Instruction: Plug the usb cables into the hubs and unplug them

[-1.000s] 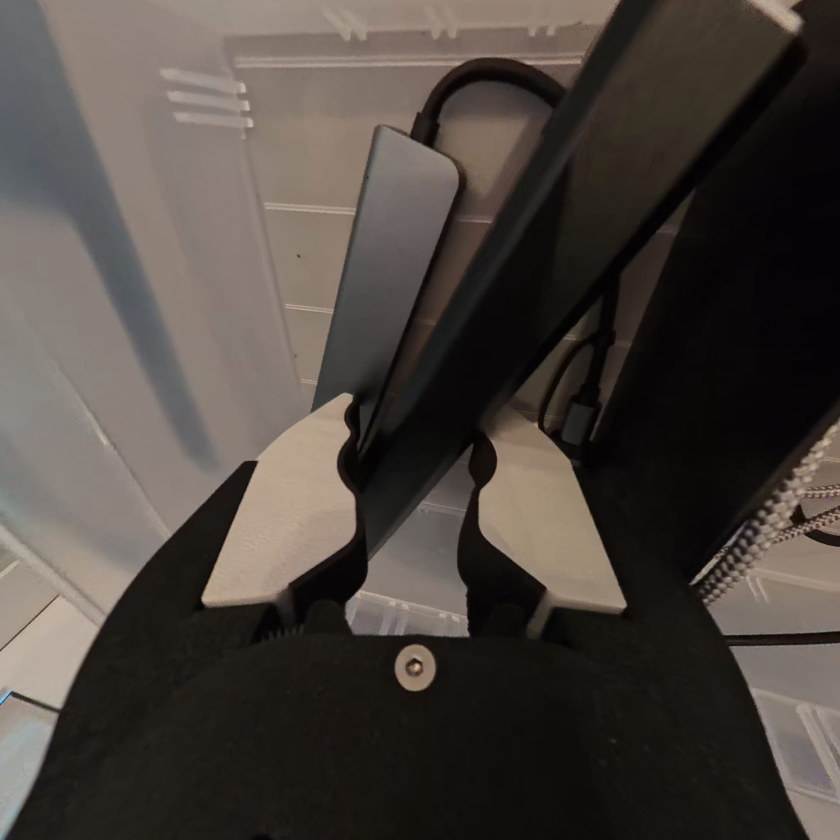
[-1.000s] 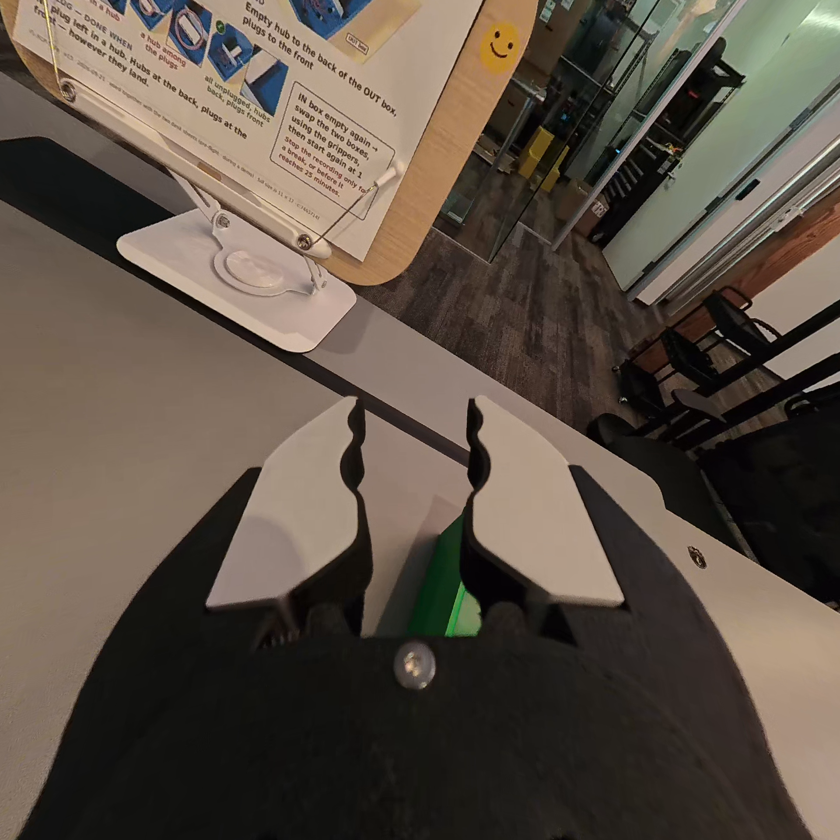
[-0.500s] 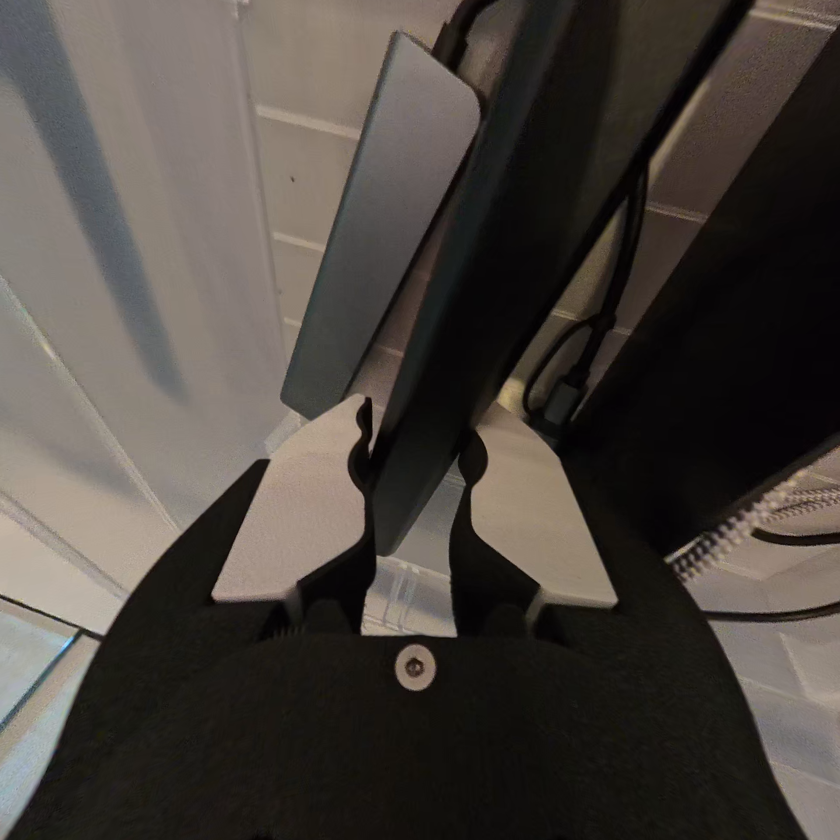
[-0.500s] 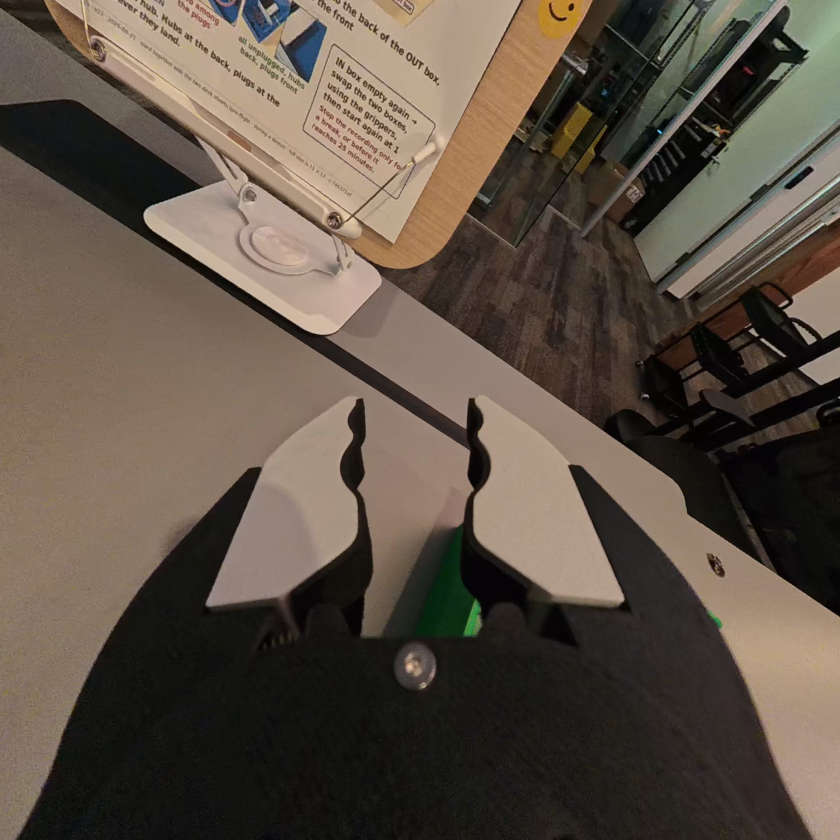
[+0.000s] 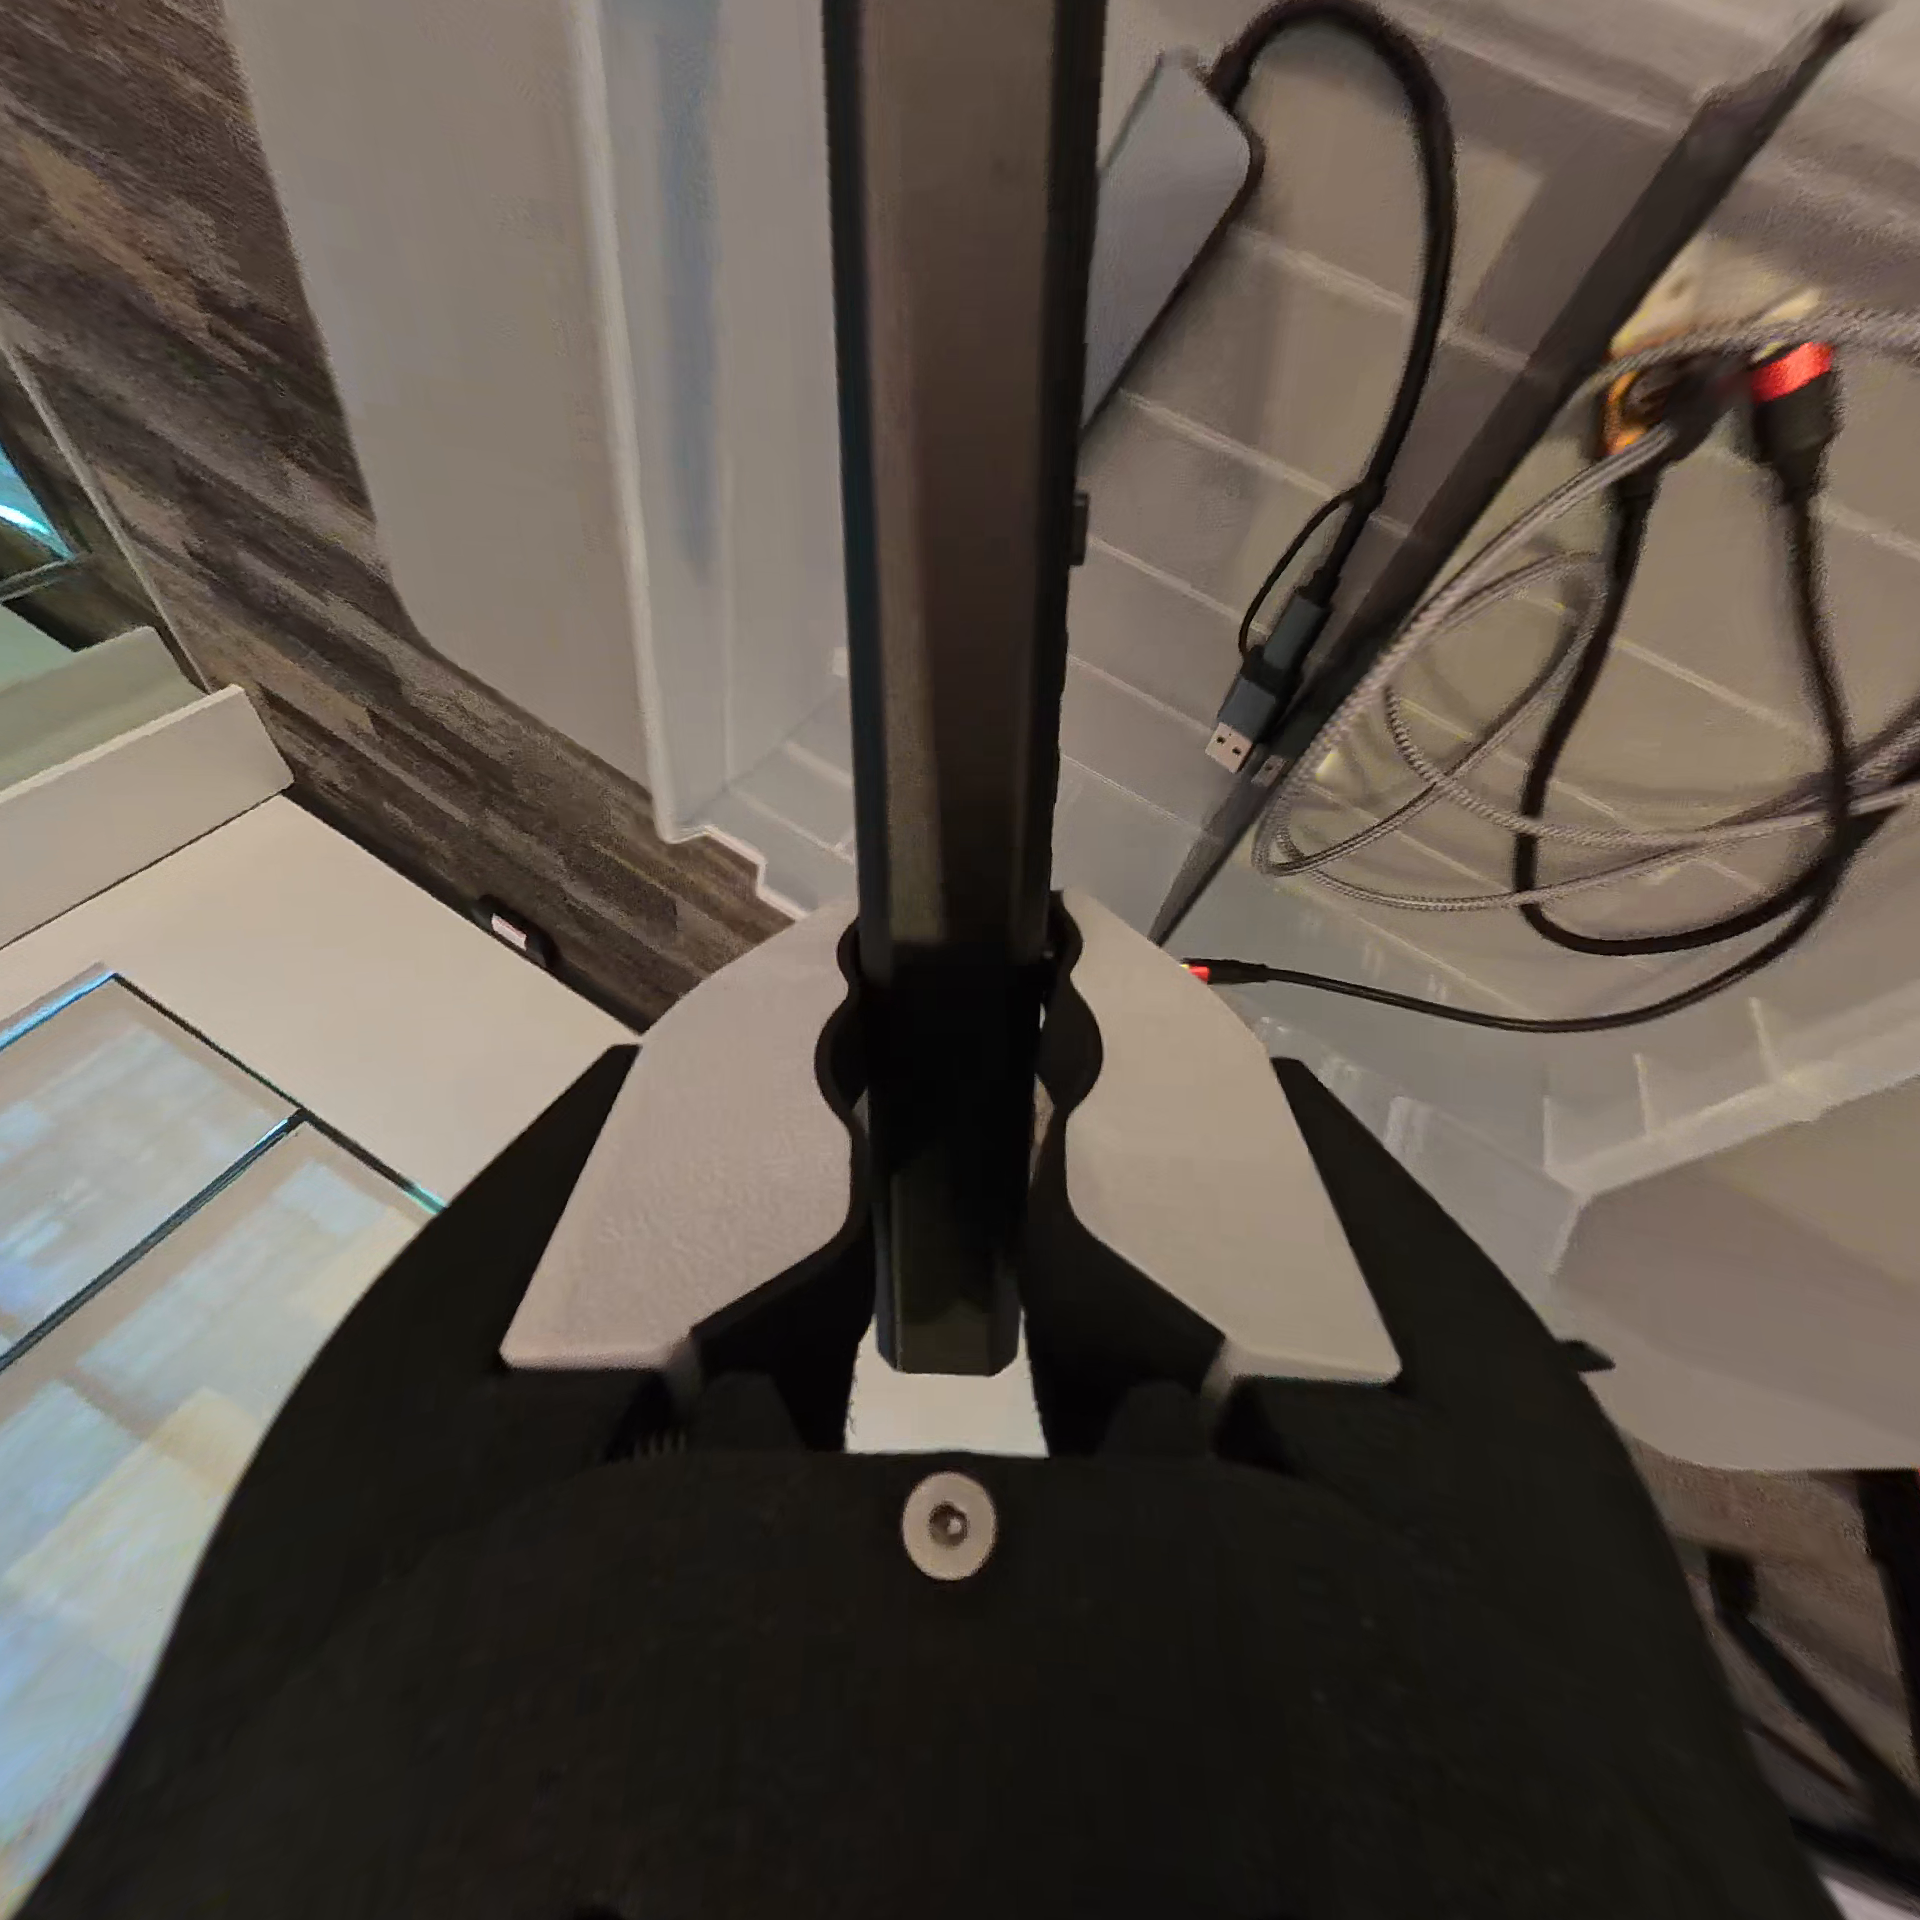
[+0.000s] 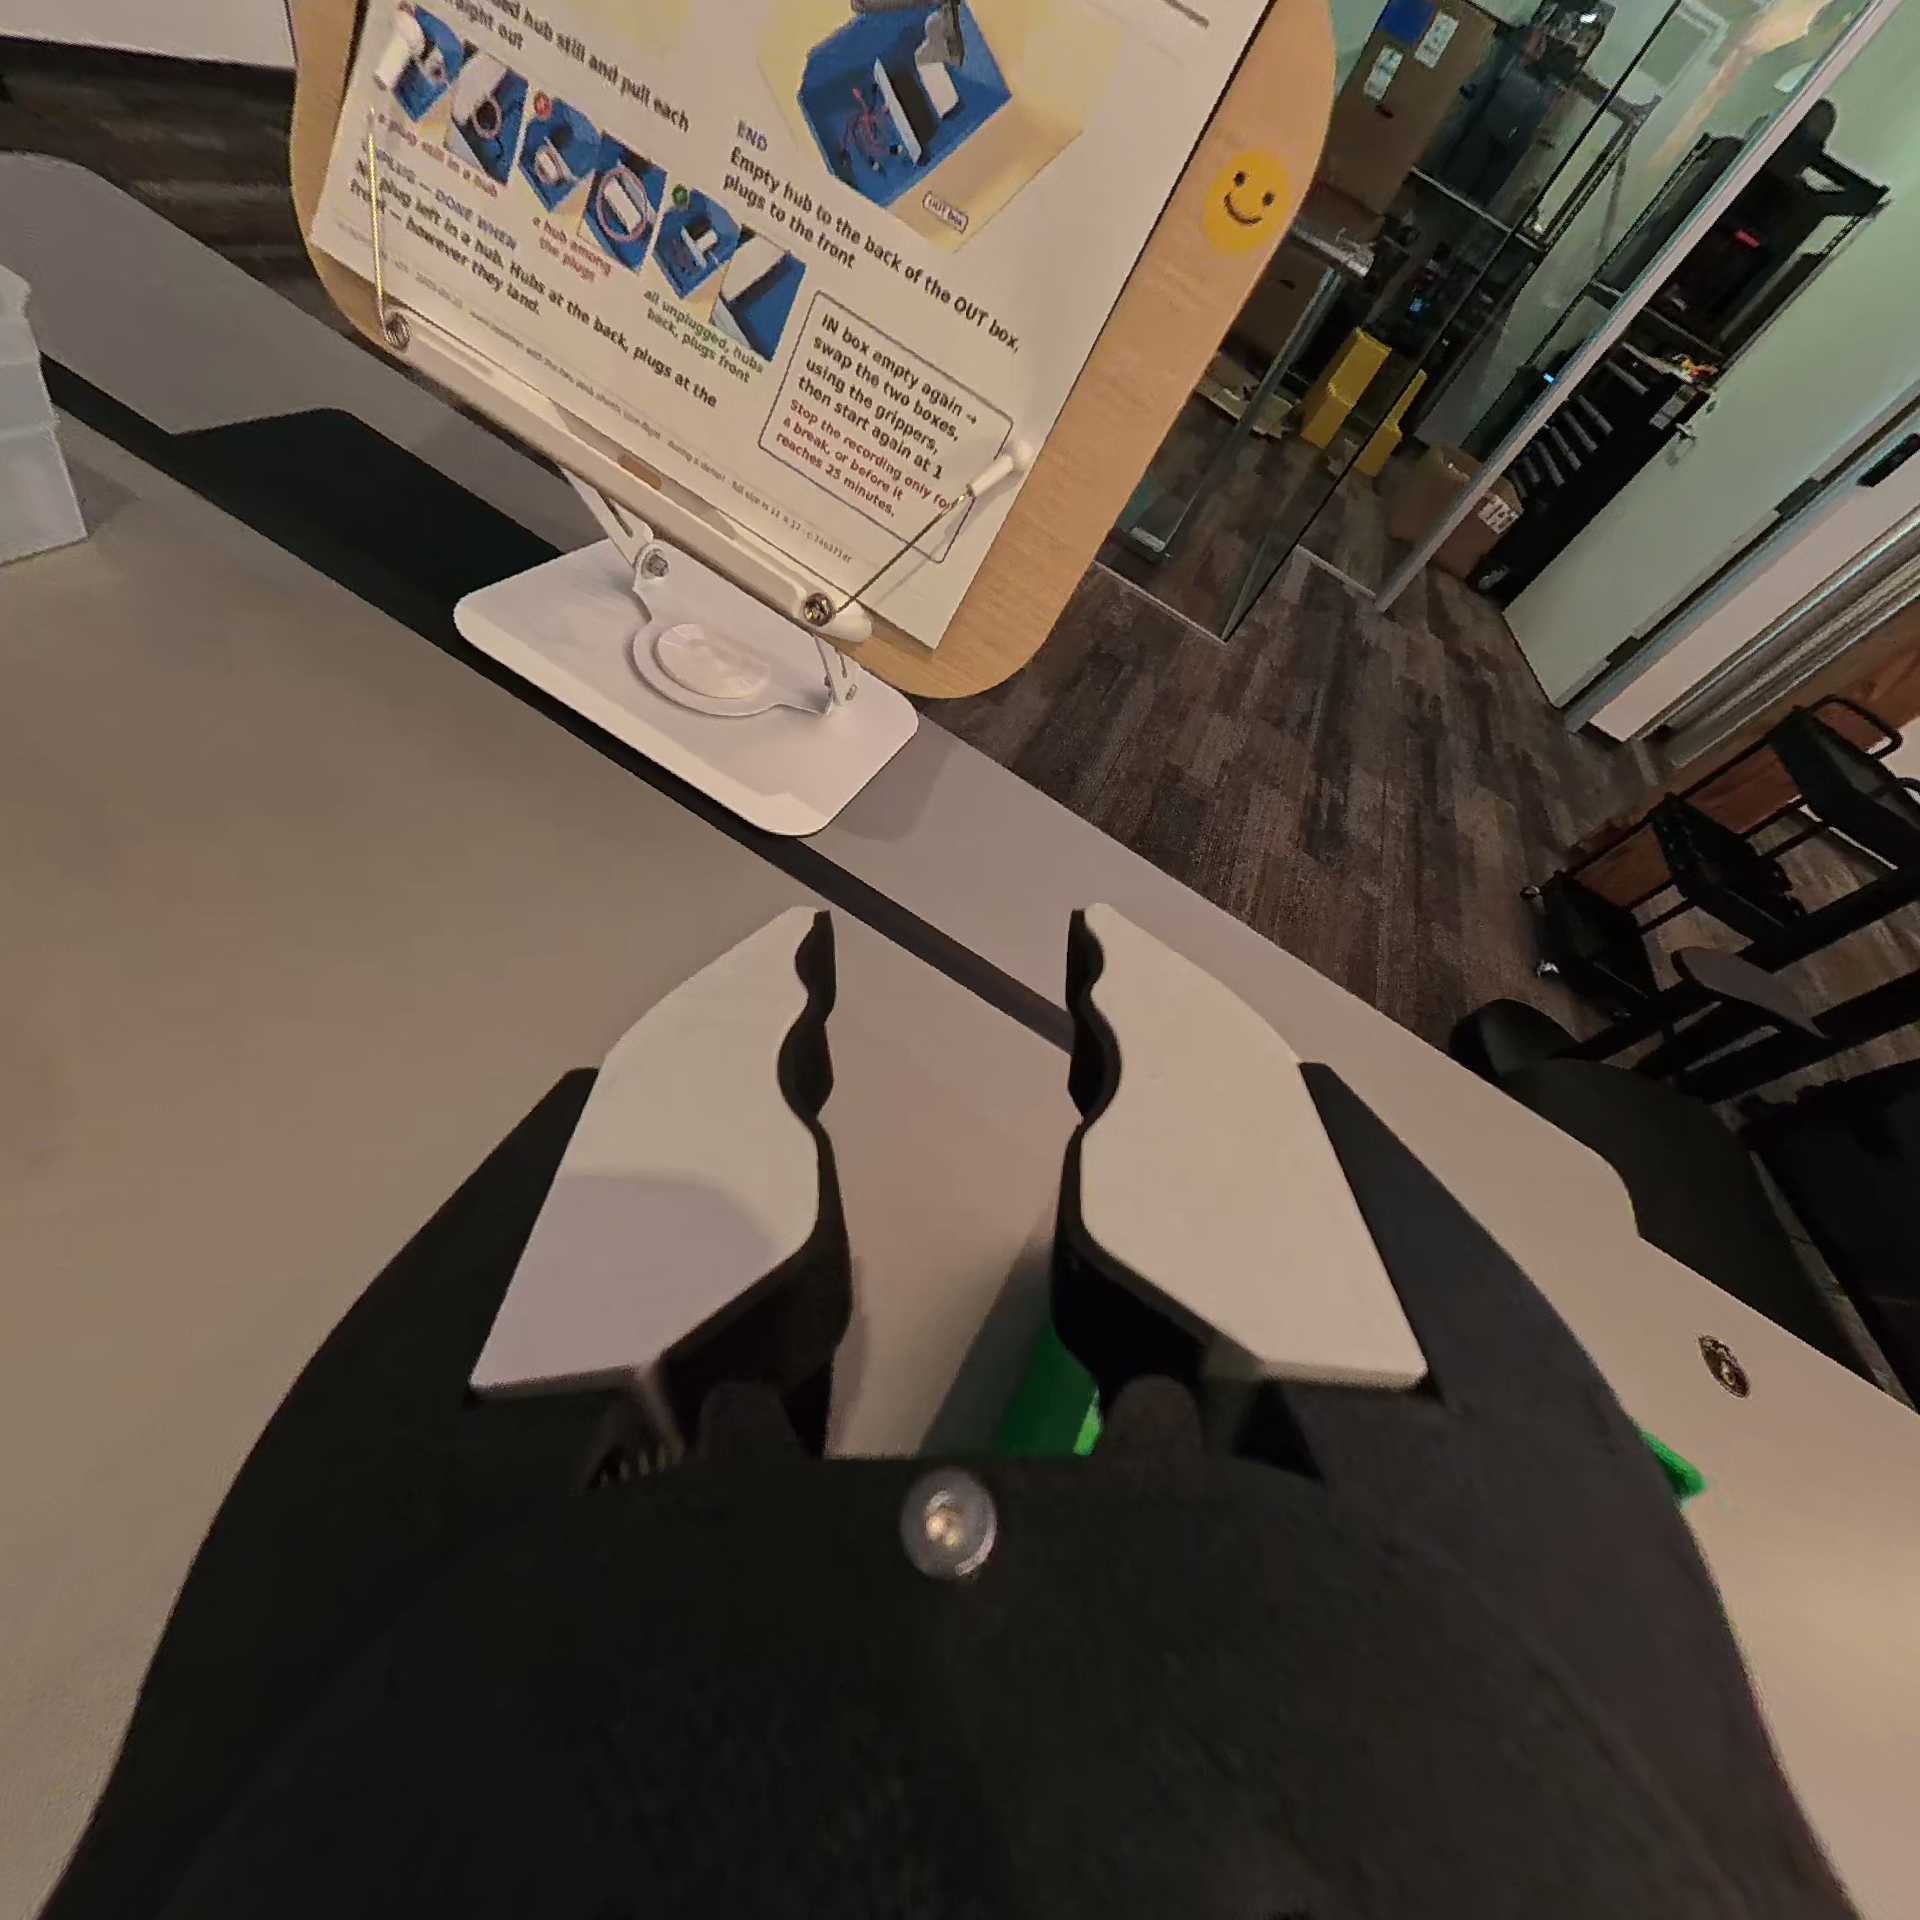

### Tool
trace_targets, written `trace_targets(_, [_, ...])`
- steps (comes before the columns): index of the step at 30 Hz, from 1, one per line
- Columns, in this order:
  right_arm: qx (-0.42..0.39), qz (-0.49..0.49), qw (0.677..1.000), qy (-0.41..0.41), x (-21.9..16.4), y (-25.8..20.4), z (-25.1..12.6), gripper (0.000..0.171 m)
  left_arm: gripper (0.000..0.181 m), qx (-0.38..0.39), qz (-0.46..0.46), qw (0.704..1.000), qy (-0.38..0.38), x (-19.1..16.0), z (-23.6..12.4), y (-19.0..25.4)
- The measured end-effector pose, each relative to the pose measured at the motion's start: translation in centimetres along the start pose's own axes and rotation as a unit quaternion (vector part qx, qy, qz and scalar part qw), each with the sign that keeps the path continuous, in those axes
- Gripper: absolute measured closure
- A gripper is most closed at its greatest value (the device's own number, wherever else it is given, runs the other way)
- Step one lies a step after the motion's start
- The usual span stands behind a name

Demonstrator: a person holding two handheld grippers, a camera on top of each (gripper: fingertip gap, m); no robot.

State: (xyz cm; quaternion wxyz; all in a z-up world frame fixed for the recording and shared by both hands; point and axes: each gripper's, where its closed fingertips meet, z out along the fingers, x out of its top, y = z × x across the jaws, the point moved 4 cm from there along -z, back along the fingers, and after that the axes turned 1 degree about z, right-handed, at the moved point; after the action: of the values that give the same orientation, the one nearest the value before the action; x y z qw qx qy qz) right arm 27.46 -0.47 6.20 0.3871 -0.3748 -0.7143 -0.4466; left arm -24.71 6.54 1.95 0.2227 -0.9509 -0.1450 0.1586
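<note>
The left claw (image 5: 956, 945) is clamped on a dark hub (image 5: 951, 520), held upright above the clear bin (image 5: 1351, 1049). The right claw (image 6: 948, 925) hangs open and empty over the tabletop (image 6: 260, 883). Loose usb cables (image 5: 1558, 727) lie in the bin; plugging seems not yet begun.

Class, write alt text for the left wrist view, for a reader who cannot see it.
The left gripper is clamped on the end of a long dark hub that runs straight up the frame. Behind it, a clear plastic bin holds a grey hub with a black cable, plus loose coiled usb cables, one with a red plug.
</note>
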Motion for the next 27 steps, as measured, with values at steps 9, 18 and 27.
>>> trace_targets(9, [0.003,0.033,0.999,0.041,1.2,1.3,-2.2,0.128,0.152,-0.153,-0.125,0.937,0.287,13.0,-12.6,6.9])
trace_targets(18, [0.009,0.038,0.998,0.046,1.1,1.9,-3.7,0.128,0.152,-0.263,-0.059,0.925,0.267,27.1,-7.0,16.7])
trace_targets(27, [0.03,0.081,0.994,0.071,1.1,3.2,-4.0,0.129,0.153,-0.244,0.001,0.944,0.222,28.0,-2.8,18.4])
